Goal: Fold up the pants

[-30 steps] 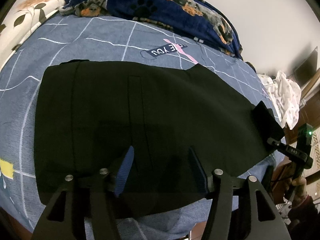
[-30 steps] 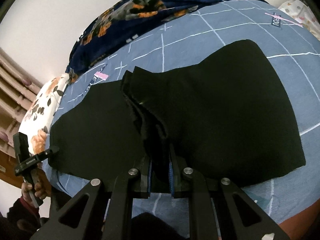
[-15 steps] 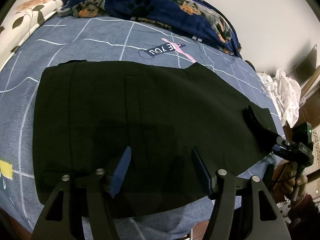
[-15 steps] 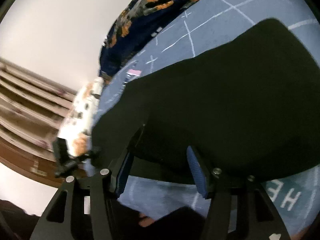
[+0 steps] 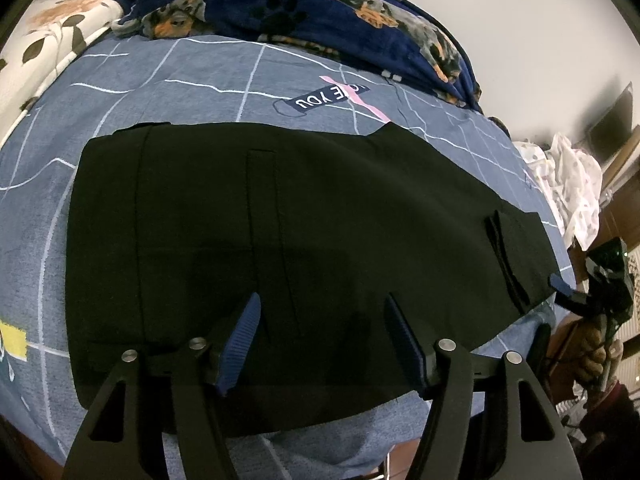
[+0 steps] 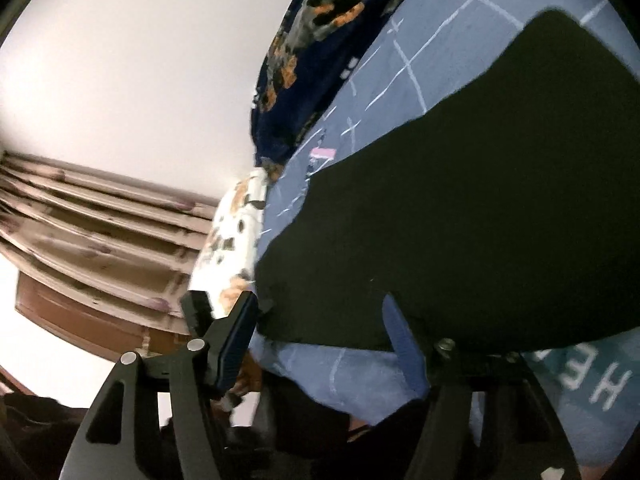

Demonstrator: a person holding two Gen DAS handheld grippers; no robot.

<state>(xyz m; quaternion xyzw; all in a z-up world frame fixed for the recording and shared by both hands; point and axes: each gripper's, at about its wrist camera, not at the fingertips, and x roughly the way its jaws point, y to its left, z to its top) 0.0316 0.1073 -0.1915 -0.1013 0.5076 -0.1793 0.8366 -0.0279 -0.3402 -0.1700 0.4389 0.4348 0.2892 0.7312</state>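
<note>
Black pants lie flat across the blue bed sheet, waistband end at the left, leg end at the right. The leg end is folded back a little at the far right. My left gripper is open and empty, hovering over the near edge of the pants. My right gripper is open and empty at the near edge of the pants, tilted away toward the wall. It also shows in the left wrist view just off the leg end.
A navy dog-print blanket lies bunched along the far side of the bed. A floral pillow sits at the far left. White clothes are piled at the right. Wooden furniture stands beyond the bed's end.
My right gripper opened and let go of the leg end, which dropped flat onto the pants. It then pulled back and tilted away. My left gripper stayed open and barely moved.
</note>
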